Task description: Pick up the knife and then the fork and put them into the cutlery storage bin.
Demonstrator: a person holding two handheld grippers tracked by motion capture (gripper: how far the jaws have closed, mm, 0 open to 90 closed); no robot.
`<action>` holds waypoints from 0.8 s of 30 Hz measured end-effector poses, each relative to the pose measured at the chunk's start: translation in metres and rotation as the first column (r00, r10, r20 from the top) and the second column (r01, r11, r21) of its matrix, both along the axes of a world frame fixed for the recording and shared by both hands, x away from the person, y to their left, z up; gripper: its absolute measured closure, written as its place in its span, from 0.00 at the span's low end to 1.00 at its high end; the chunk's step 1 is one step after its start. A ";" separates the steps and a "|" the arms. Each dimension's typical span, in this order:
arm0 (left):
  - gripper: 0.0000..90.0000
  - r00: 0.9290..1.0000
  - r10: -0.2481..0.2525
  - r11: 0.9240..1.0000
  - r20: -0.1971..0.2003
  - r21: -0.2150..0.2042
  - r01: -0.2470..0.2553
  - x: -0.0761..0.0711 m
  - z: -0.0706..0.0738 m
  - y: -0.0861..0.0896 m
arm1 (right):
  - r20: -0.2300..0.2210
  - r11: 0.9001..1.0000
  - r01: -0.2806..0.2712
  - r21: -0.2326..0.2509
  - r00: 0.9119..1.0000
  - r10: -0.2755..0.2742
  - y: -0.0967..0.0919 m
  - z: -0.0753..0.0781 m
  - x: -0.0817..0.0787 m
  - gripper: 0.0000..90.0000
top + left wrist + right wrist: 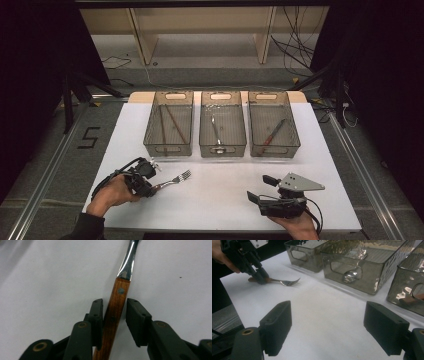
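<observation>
A fork [172,180] with a wooden handle and steel tines lies on the white table [220,200], front left. My left gripper [150,187] reaches down over its handle. In the left gripper view the handle [116,307] runs up between the jaws of the left gripper [115,302]. One pad touches its side and a narrow gap shows at the other pad. My right gripper [261,188] rests at the front right, jaws wide apart and empty [328,307]. The right gripper view also shows the fork [287,282] and the left gripper [260,277] farther off.
Three smoky clear bins stand in a row across the table's far half. The left bin [168,149] holds thin brown sticks, the middle bin [222,148] a spoon [216,131], the right bin [274,148] a wooden-handled knife [272,135]. Shelving and cables lie beyond the table.
</observation>
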State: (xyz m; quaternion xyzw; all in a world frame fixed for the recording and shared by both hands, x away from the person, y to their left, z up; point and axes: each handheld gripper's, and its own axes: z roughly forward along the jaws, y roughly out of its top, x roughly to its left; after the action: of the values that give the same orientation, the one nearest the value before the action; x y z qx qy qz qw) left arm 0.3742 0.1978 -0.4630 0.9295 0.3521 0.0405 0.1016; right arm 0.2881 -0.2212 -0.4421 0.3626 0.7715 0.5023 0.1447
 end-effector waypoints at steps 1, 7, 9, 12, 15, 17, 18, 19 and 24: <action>0.77 1.000 -0.010 1.000 -0.006 -0.004 0.010 0.000 0.000 0.000 | 0.000 1.000 0.000 0.000 1.000 0.000 0.000 0.000 0.000 0.26; 0.84 0.998 -0.058 0.998 0.004 0.004 0.058 -0.003 0.001 -0.002 | -0.001 1.000 0.000 0.000 1.000 0.000 0.000 0.000 0.000 0.26; 0.84 0.998 -0.059 0.998 0.012 -0.002 0.059 -0.003 0.002 -0.002 | 0.000 1.000 0.000 0.000 1.000 0.000 0.000 0.000 0.000 0.26; 0.84 0.998 -0.061 0.998 0.024 -0.020 0.061 -0.003 0.005 -0.001 | -0.002 1.000 0.003 0.001 1.000 -0.003 0.000 0.000 0.000 0.26; 0.85 0.997 -0.057 0.997 0.042 -0.050 0.059 -0.003 0.011 -0.001 | -0.002 1.000 0.003 0.000 1.000 -0.003 0.000 0.000 0.000 0.26; 0.85 0.997 -0.058 0.996 0.056 -0.069 0.061 -0.004 0.015 -0.002 | -0.002 1.000 0.004 0.000 1.000 -0.004 0.000 0.000 0.000 0.26; 0.85 0.996 -0.057 0.995 0.065 -0.076 0.062 -0.004 0.017 -0.003 | -0.002 1.000 0.004 0.000 1.000 -0.004 -0.001 0.000 0.000 0.26; 0.85 0.996 -0.047 0.995 0.071 -0.090 0.054 -0.005 0.018 -0.005 | -0.002 1.000 0.004 0.000 1.000 -0.004 -0.001 0.000 0.000 0.26; 0.85 0.993 -0.034 0.986 0.112 -0.157 0.051 -0.008 0.030 -0.012 | -0.001 1.000 0.002 0.000 1.000 -0.002 0.000 0.000 0.000 0.26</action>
State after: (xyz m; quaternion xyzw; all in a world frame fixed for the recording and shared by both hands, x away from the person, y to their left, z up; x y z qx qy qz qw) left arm 0.3665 0.1856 -0.4333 0.9221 0.3282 0.0607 0.1958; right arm 0.2880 -0.2211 -0.4423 0.3638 0.7711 0.5020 0.1449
